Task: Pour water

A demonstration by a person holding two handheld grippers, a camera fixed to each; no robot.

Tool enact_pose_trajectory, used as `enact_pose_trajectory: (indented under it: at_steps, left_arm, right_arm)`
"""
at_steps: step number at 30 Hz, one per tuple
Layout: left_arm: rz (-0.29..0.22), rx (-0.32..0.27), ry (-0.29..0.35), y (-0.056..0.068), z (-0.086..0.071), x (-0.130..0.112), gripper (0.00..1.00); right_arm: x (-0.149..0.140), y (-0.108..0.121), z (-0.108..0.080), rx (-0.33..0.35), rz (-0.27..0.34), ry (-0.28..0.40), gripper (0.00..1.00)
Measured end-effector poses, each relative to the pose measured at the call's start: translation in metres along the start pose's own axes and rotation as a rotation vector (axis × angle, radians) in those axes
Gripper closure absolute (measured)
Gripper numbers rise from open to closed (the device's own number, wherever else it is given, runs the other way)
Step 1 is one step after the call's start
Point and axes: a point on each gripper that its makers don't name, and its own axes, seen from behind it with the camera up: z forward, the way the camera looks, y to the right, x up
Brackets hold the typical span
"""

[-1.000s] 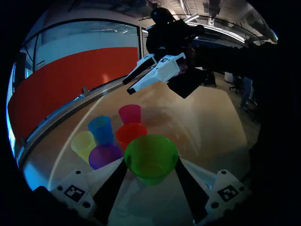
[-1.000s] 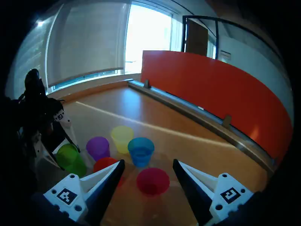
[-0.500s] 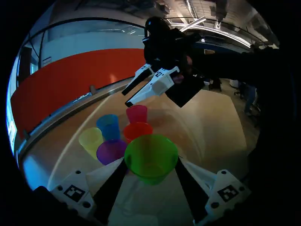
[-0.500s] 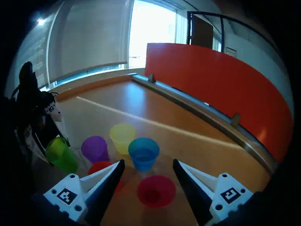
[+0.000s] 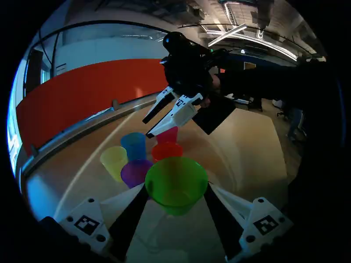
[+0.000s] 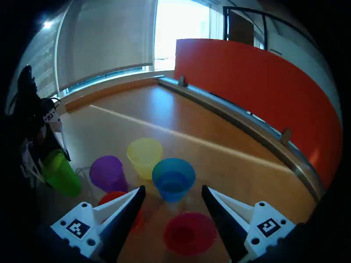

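Note:
My left gripper [image 5: 175, 187] is shut on a green cup [image 5: 176, 183], held upright above the wooden table [image 5: 245, 144]. Beyond it stand a purple cup [image 5: 136, 172], a yellow cup [image 5: 113, 160], a blue cup [image 5: 134, 145], a red cup [image 5: 166, 151] and a pink cup [image 5: 170, 134]. My right gripper [image 5: 147, 128] hangs over the pink cup, held by a hand. In the right gripper view my right gripper [image 6: 172, 189] is open; the blue cup [image 6: 173, 177], which looks to hold water, sits just beyond its fingertips and the pink cup [image 6: 190, 233] lies between its fingers. The green cup [image 6: 60, 172] is at far left.
A red partition [image 6: 263, 87] with a metal rail [image 6: 245, 127] runs along the table's far side. In the right gripper view the yellow cup [image 6: 144, 155] and purple cup [image 6: 106, 172] stand left of the blue one; the red cup [image 6: 115, 199] is half hidden behind my left finger.
My right gripper has come lower and closer over the cups, so the pink cup now sits between its fingers. The left gripper has edged toward the group, still holding the green cup.

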Motion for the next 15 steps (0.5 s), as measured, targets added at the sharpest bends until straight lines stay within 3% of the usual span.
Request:
enact_pose_trajectory:
  at_steps: [15]
  left_arm:
    - [-0.036,0.027,0.007,-0.014,-0.012,-0.008,0.14]
  right_arm:
    - [-0.005,-0.004,0.026,0.000,-0.012,-0.066,0.01]
